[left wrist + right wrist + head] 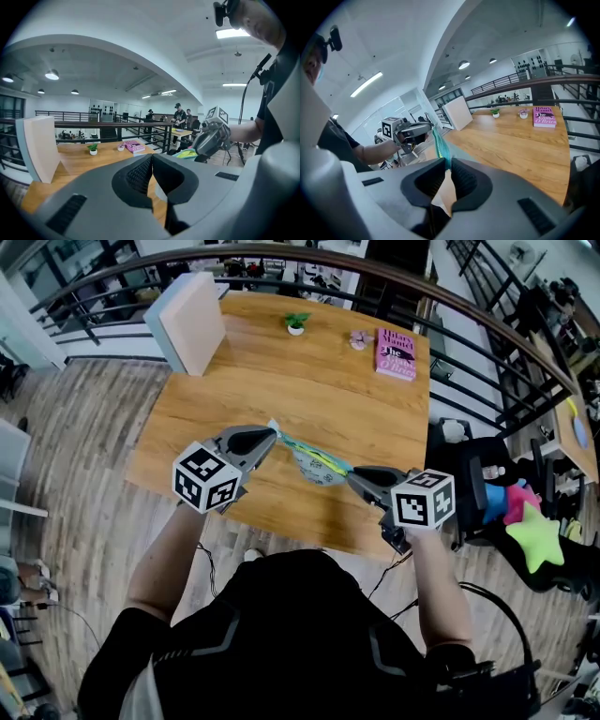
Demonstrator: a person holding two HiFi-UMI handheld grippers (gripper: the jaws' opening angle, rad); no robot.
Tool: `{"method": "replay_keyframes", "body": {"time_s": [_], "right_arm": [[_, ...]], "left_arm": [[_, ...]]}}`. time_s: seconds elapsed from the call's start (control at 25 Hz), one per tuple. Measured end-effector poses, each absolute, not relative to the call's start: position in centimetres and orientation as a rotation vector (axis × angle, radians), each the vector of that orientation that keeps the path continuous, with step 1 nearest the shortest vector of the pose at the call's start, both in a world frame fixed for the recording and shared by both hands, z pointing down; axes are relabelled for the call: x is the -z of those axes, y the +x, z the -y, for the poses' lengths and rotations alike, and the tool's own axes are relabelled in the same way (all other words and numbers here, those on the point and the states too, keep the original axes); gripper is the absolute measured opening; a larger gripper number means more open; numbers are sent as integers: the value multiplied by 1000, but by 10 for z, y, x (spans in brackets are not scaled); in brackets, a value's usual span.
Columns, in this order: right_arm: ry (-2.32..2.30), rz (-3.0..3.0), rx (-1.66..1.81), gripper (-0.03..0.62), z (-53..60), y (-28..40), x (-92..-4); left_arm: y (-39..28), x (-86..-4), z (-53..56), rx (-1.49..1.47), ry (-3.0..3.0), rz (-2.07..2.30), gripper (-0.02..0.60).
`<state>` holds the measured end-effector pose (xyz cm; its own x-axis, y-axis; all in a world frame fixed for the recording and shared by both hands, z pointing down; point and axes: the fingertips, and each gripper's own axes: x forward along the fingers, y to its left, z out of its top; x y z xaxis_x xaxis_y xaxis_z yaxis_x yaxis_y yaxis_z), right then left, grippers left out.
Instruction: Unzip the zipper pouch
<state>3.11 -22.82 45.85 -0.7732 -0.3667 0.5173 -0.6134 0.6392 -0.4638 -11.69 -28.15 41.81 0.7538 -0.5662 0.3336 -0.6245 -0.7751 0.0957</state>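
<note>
The zipper pouch (pixel 314 460) is held above the wooden surface (pixel 309 381), stretched between the left tongs (pixel 270 435), pinched tight on its left end, and the right tongs (pixel 354 474), clamped on its right end; unzipping is judged barely begun, and a steady pull along the zip is called for next.

1. The room was bright and evenly lit from above by a ceiling strip light (pixel 232 33) and round lamps (pixel 52 74); the strip burned out to plain white.
2. Shadows on the counter (pixel 309 381) were weak and soft-edged.
3. All three views were fisheye: the railing (pixel 281 254) bowed into an arc and the corners went black.
4. My left claw (pixel 152 159) and my right claw (pixel 446 163) sat close to their lenses and looked soft and dark grey.
5. The zipper pouch (pixel 439 143) smeared into a teal streak near my right claw's lens.
</note>
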Motion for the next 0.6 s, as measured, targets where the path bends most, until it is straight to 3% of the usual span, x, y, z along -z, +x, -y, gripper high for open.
{"method": "replay_keyframes", "body": {"time_s": [0.6], "right_arm": [[784, 2418, -867, 49, 269, 27, -491]], "left_arm": [[-129, -466, 297, -480, 2615, 1018, 29]]}}
